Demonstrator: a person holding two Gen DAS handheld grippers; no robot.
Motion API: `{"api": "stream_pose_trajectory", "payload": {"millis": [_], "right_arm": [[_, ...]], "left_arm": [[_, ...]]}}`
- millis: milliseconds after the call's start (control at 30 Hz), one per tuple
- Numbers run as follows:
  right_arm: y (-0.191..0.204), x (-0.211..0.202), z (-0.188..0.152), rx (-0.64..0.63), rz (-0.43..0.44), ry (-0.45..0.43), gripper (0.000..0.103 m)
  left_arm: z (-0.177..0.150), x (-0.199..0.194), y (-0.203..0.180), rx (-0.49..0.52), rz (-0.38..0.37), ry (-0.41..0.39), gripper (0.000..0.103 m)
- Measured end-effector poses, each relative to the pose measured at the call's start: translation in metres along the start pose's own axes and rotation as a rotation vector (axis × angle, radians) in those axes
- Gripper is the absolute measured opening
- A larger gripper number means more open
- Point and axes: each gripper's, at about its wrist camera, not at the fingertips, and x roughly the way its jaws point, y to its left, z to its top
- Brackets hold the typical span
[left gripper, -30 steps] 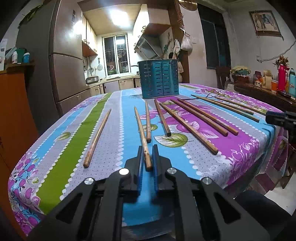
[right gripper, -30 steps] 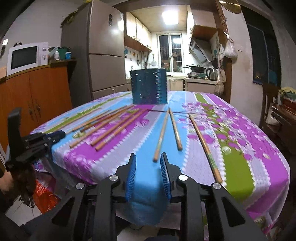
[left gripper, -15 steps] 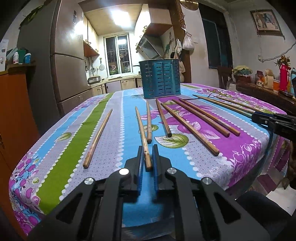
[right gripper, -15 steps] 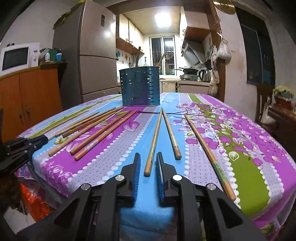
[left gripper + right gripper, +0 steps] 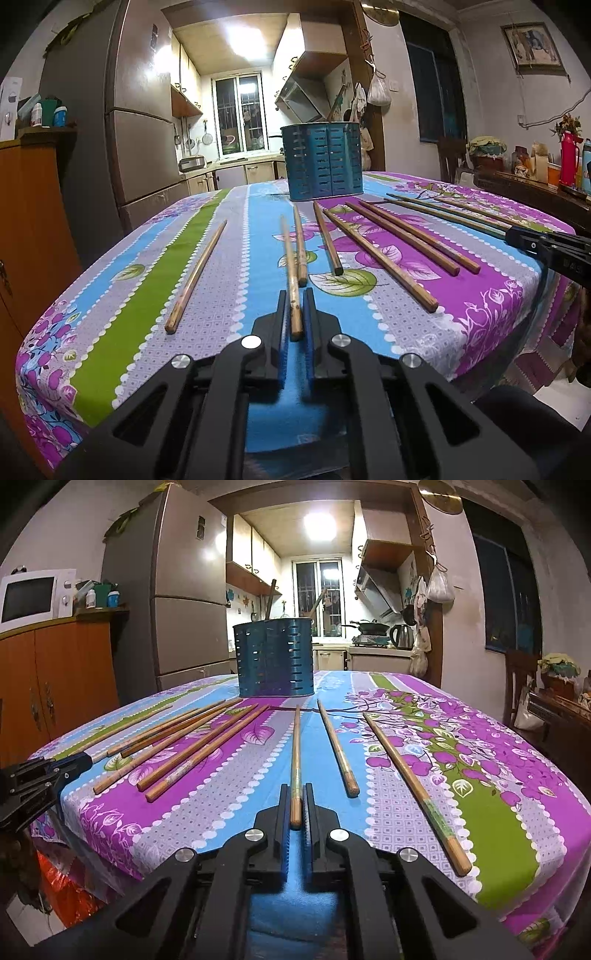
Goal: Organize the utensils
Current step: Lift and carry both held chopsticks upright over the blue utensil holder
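Note:
Several wooden chopsticks lie fanned out on a flowered tablecloth (image 5: 229,295) in front of a blue slotted utensil holder (image 5: 325,162) (image 5: 275,657). My left gripper (image 5: 295,299) sits at the near table edge, its jaws closing the last bit, pads pressed on the near end of one light chopstick (image 5: 290,258). Seen from the other side of the fan, my right gripper (image 5: 295,794) has its jaws closing on the near end of another chopstick (image 5: 296,753), pads against it. Each gripper shows in the other's view: the right gripper (image 5: 546,247), the left gripper (image 5: 37,775).
Loose chopsticks (image 5: 195,273) (image 5: 413,786) lie either side of the held ones. Some dark utensils stand in the holder. A fridge (image 5: 184,590), an orange cabinet (image 5: 55,679) with a microwave, and a sideboard with bottles (image 5: 535,184) surround the table.
My right gripper came forward and a little down to the table edge, and its jaws closed around the chopstick's end. The left gripper stayed put on its chopstick.

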Motion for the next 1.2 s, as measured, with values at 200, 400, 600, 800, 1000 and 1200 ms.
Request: {"api": "stream_pose_trajectory", "payload": {"millis": [200, 400, 600, 800, 1000, 1200], "right_arm": [[0.001, -0.016, 0.013, -0.009, -0.001, -0.034, 0.007], [0.003, -0.048, 0.045, -0.054, -0.004, -0.111, 0.007], [0.011, -0.074, 0.080, -0.120, 0.011, -0.196, 0.007], [0.009, -0.083, 0.126, -0.159, 0.036, -0.276, 0.007], [0.001, -0.072, 0.174, -0.175, 0.085, -0.287, 0.007], [-0.007, -0.056, 0.197, -0.145, 0.130, -0.245, 0.007]], "left_arm": [[0.004, -0.006, 0.004, -0.017, -0.003, -0.003, 0.005], [0.029, -0.030, 0.008, -0.022, 0.002, -0.079, 0.005], [0.065, -0.052, 0.004, 0.015, 0.008, -0.196, 0.005], [0.105, -0.054, 0.000, 0.048, 0.016, -0.297, 0.005], [0.150, -0.052, -0.001, 0.063, 0.015, -0.379, 0.005], [0.174, -0.050, 0.001, 0.072, 0.005, -0.400, 0.005]]}}
